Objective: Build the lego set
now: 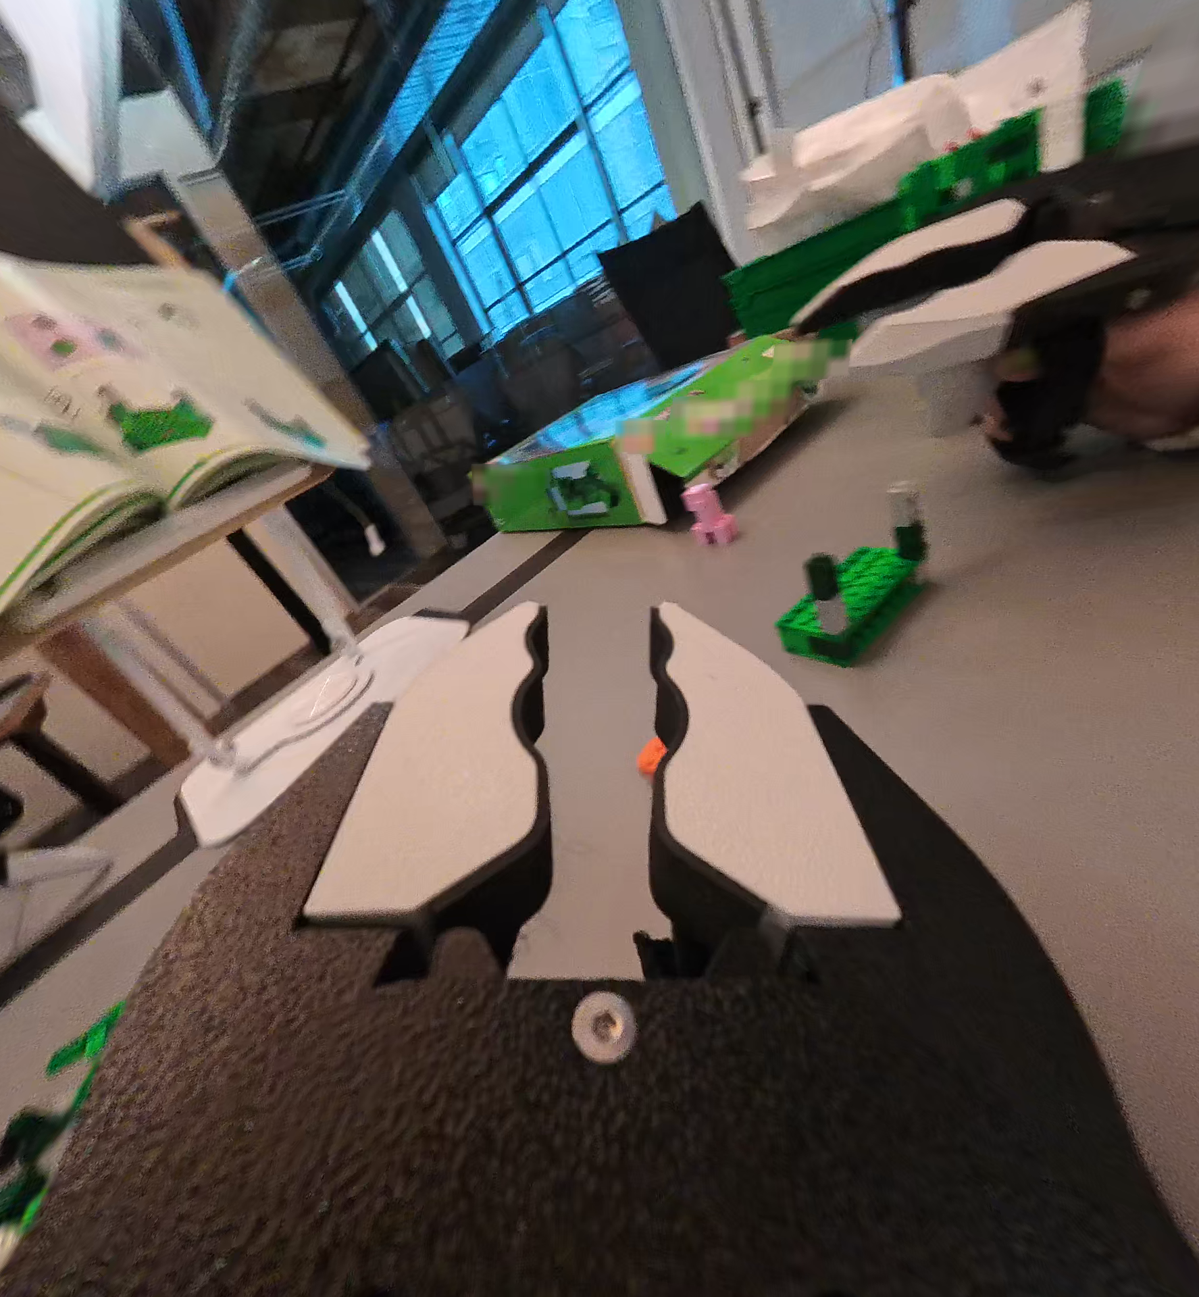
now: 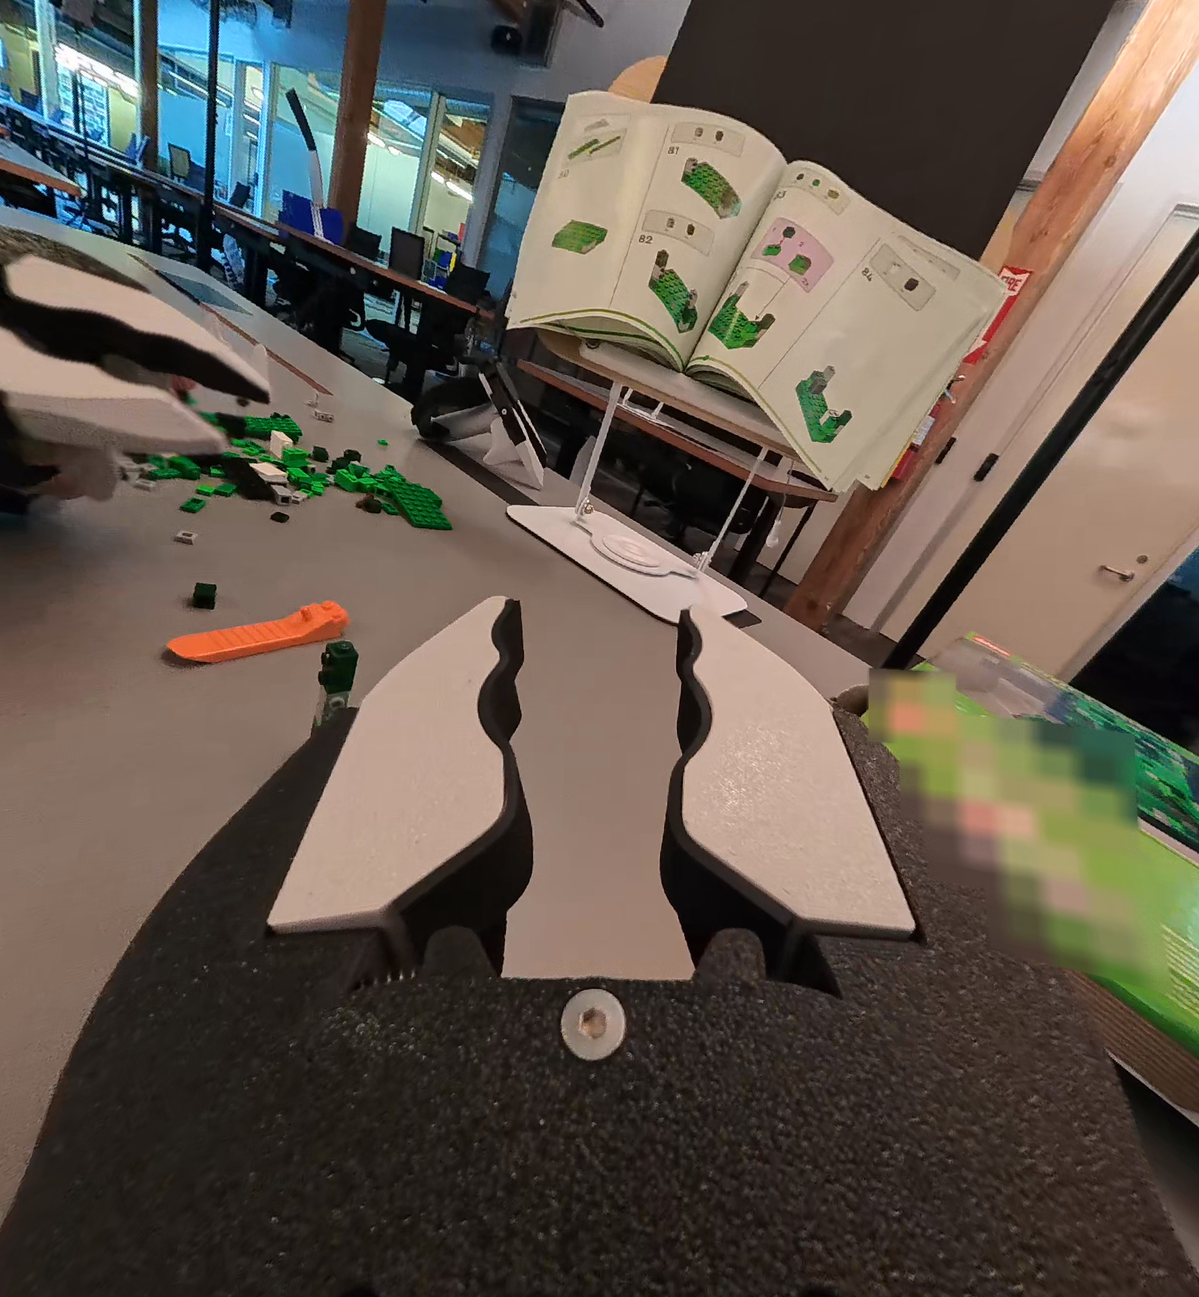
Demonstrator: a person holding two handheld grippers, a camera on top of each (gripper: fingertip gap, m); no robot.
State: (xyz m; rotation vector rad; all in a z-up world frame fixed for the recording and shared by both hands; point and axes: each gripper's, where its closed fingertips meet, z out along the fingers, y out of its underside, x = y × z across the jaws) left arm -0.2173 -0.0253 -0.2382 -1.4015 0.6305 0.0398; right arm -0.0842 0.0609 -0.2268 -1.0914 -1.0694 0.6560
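My left gripper (image 1: 600, 617) is open and empty, low over the grey table (image 1: 1003, 737). A small orange piece (image 1: 651, 756) lies between its fingers, partly hidden by the right finger. A green lego assembly (image 1: 852, 607) with dark upright posts stands ahead to the right. My right gripper (image 2: 596, 610) is open and empty; it also shows in the left wrist view (image 1: 828, 337). A dark green and grey post (image 2: 337, 674) stands beside its left finger. An orange brick separator (image 2: 259, 635) lies to the left. A pile of loose green bricks (image 2: 315, 470) lies beyond, under the left gripper (image 2: 224, 414).
An open instruction booklet (image 2: 723, 267) rests on a white stand (image 2: 624, 554) at the table's far edge. A green lego box (image 2: 1179, 912) lies to the right; it also shows in the left wrist view (image 1: 582, 491), with a pink figure (image 1: 710, 519) beside it. A small dark brick (image 2: 203, 595) lies alone. From the left gripper's tips to the small dark brick (image 2: 203, 595) is close to 9 cm.
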